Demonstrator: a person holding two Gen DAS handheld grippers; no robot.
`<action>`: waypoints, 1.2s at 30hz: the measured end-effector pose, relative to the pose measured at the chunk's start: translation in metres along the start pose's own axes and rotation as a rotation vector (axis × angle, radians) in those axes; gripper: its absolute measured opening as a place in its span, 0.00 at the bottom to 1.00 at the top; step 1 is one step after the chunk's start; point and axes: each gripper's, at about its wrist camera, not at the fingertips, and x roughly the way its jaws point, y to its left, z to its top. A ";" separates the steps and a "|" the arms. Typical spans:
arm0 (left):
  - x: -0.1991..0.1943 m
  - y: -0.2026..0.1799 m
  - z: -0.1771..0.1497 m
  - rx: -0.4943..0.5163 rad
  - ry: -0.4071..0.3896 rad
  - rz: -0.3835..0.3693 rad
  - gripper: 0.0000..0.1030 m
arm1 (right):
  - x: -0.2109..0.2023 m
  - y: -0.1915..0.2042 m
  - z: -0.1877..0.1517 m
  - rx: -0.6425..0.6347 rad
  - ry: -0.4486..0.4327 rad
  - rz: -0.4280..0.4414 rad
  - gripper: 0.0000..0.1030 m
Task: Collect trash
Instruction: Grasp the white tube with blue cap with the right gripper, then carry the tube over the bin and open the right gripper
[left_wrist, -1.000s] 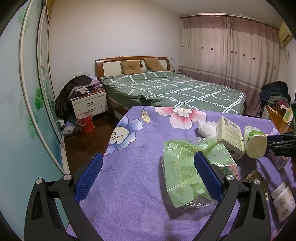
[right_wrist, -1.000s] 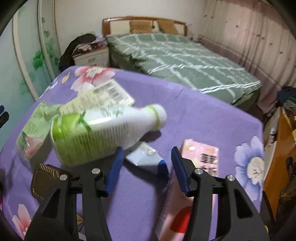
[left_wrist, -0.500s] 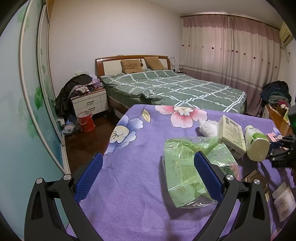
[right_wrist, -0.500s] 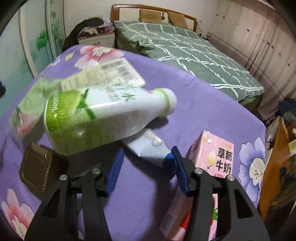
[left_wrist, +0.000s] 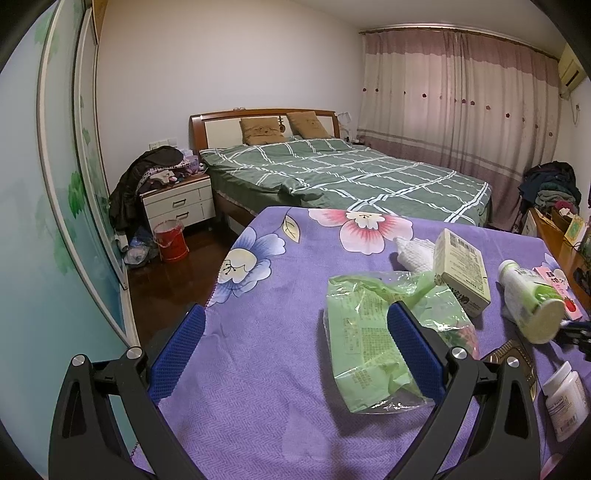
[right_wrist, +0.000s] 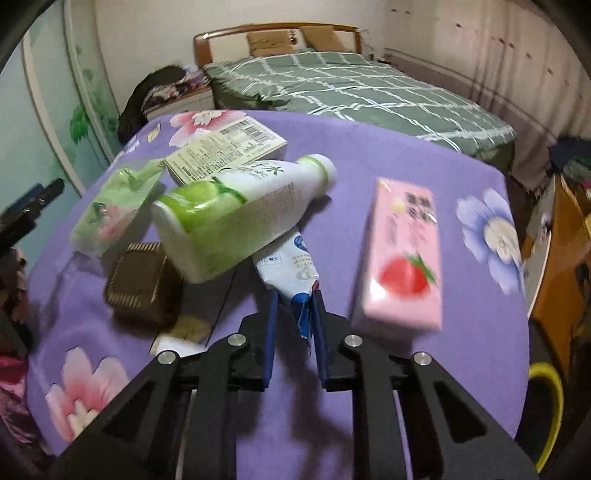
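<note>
While my right gripper (right_wrist: 293, 314) has its jaws drawn nearly together on the crimped end of the blue-and-white tube (right_wrist: 290, 264), I judge that I am in the pick-up step for this one piece of trash. That tube lies on the purple cloth (right_wrist: 369, 424) with its far end tucked under the green-and-white bottle (right_wrist: 236, 214), the pink carton (right_wrist: 404, 254) just beside it on the right and the brown wrapper (right_wrist: 142, 284) beyond the bottle on the left. My left gripper (left_wrist: 295, 354) is wide open and holds nothing, hovering with its right finger over the green plastic bag (left_wrist: 373, 347), which sits near the bottle. Next, I think, the tube needs drawing back and up gently, since the bottle leaning on it may roll. Where the trash should go I cannot tell.
</note>
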 end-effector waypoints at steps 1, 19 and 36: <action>0.000 0.000 0.000 0.001 0.000 0.001 0.94 | -0.006 -0.002 -0.004 0.013 -0.006 0.002 0.16; -0.007 -0.006 -0.003 0.009 -0.017 -0.024 0.94 | -0.128 -0.100 -0.106 0.364 -0.196 -0.206 0.15; -0.077 -0.095 -0.008 0.117 -0.002 -0.268 0.94 | -0.123 -0.214 -0.190 0.693 -0.130 -0.471 0.25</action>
